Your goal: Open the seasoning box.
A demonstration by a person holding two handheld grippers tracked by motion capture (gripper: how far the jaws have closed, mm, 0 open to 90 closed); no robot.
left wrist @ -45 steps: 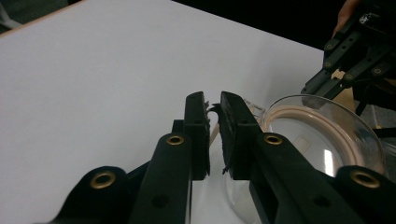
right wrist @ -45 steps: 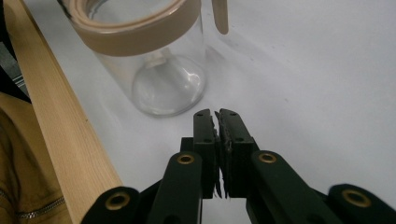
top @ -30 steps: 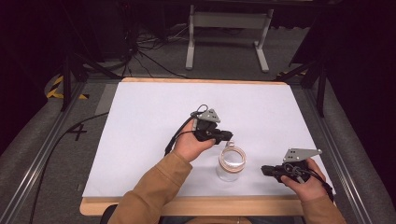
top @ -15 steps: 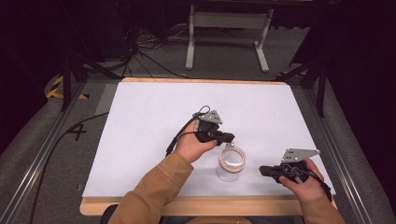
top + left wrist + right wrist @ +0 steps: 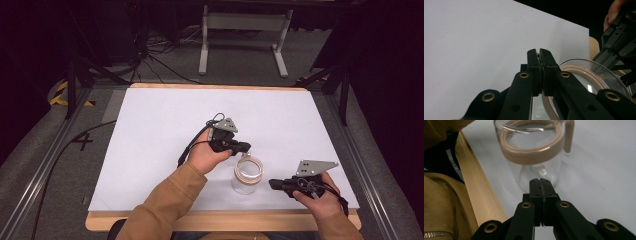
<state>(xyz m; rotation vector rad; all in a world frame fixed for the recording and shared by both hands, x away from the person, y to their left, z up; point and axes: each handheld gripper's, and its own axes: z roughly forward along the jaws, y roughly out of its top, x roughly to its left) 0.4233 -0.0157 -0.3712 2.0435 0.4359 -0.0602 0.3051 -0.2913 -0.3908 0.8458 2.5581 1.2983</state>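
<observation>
Between closed tongs, clear jar upright, mouth up

Looks like a lab/recording rig: white-topped table w/ wood edge, metal rails either side, loose cables on grey carpet, a metal stand behind, dark surrounds.
</observation>
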